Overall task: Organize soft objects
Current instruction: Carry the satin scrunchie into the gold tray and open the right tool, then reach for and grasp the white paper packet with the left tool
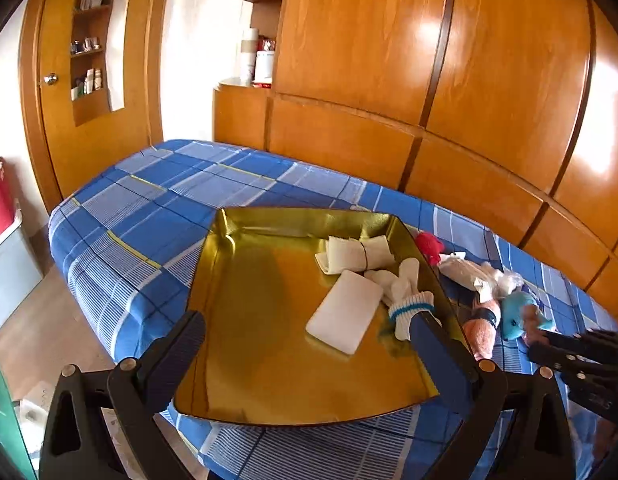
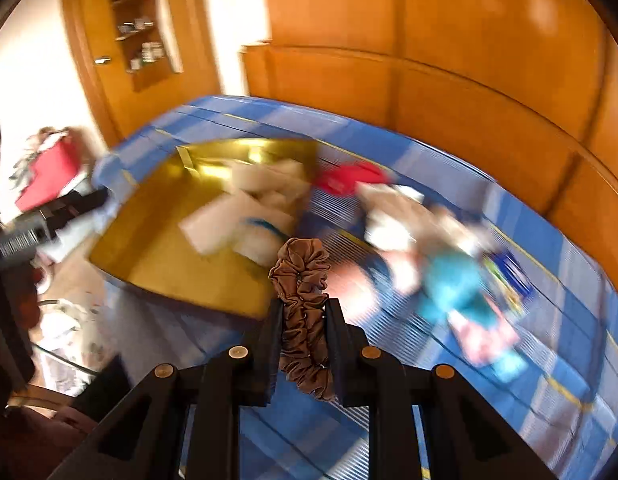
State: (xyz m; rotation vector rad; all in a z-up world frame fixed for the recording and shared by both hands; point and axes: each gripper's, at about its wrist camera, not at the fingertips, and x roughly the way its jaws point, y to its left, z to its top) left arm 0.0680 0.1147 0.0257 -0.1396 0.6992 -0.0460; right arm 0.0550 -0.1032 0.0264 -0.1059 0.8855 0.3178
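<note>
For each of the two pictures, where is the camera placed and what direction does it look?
Left wrist: sits on the left gripper, looks forward over the gold tray; its open fingers and the right gripper show.
Right wrist: sits on the right gripper, shut on a brown scrunchie; blurred, faces the bed.
Shared: tray, bed, wooden wardrobe.

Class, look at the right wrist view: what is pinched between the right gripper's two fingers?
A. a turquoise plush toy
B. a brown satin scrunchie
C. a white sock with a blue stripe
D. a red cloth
B: the right gripper is shut on the brown satin scrunchie, whose ruffled loop stands between the fingers.
</note>
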